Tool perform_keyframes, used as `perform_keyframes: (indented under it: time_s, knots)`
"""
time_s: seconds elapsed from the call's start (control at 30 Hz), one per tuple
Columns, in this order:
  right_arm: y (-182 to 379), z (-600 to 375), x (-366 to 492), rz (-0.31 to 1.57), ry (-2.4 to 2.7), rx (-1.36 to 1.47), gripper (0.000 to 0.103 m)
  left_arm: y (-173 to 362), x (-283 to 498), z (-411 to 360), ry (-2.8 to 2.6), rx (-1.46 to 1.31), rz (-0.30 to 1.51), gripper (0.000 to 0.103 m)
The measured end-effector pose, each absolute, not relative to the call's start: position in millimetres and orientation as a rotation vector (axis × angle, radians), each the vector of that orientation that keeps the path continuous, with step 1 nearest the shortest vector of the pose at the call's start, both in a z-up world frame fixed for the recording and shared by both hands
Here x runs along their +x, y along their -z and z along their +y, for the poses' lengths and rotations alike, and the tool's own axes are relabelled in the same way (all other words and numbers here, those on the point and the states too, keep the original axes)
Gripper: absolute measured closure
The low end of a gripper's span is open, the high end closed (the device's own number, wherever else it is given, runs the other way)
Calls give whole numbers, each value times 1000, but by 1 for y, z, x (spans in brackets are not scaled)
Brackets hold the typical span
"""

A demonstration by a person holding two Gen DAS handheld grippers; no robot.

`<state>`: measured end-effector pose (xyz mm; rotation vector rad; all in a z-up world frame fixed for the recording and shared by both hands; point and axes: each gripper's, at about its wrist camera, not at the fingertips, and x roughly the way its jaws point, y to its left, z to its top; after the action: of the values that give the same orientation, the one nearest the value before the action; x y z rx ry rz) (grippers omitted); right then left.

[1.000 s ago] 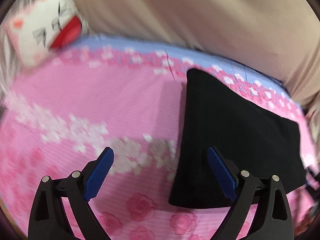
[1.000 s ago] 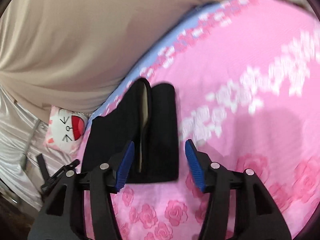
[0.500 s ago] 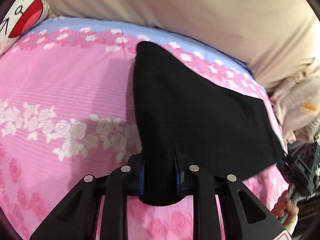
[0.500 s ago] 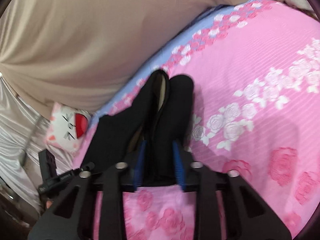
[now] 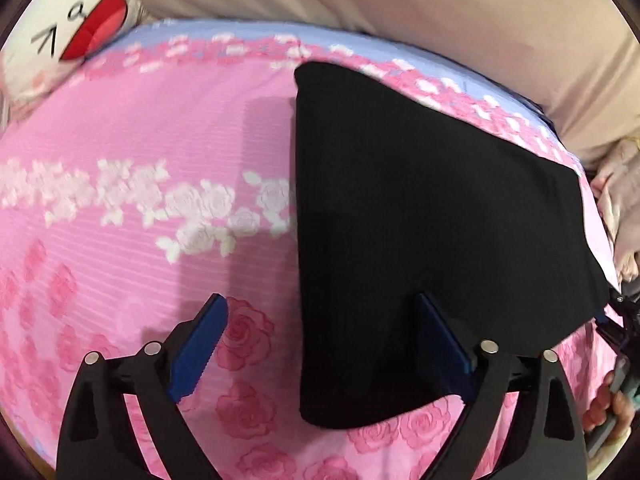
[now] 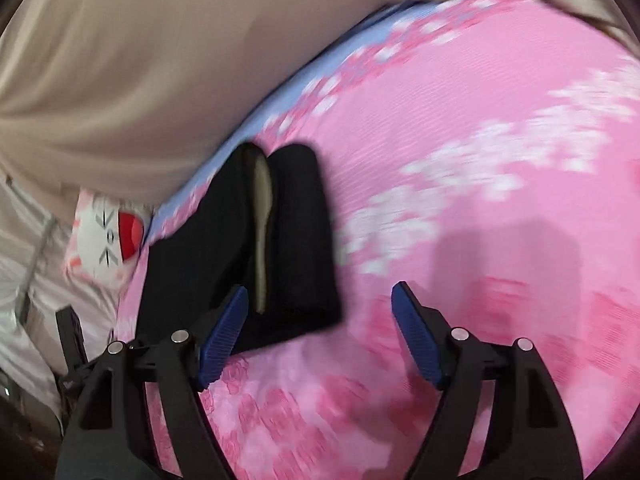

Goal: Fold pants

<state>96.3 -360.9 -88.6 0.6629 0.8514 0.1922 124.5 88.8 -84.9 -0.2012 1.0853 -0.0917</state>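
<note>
Black folded pants (image 5: 420, 208) lie flat on the pink rose-patterned bed sheet (image 5: 140, 140). My left gripper (image 5: 320, 340) hovers over their near left corner, jaws opening. The corner lies between the blue pads (image 5: 200, 344), which do not press on it. In the right wrist view the pants (image 6: 296, 240) stretch away from me, with a pale lining (image 6: 262, 232) showing in the fold. My right gripper (image 6: 320, 332) has its jaws opening over the pants' near end. The cloth sits beside its left pad (image 6: 224, 332), untouched.
A white plush pillow (image 5: 76, 28) with a red mouth rests at the sheet's far corner, also seen as the pillow (image 6: 108, 236). A beige drape (image 5: 400, 0) runs along the far side. A hand (image 5: 608, 408) shows at the right edge. The sheet's blue border (image 6: 320, 64) marks its far edge.
Half a second ago both grippers were shut on the pants' near edge. Both have let go and opened wide. The pants now rest flat on the sheet.
</note>
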Motion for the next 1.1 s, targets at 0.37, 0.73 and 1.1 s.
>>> perform_keyframes:
  time_s: [0.37, 0.73, 1.1]
  knots:
    - [38, -366, 31, 711, -242, 754, 87, 53, 113, 96, 355, -317, 1097, 84]
    - [22, -388, -26, 630, 18, 687, 82, 17, 97, 137, 242, -305, 998, 40]
    - [85, -274, 150, 849, -202, 439, 93, 68, 185, 46, 168, -167, 1082, 5]
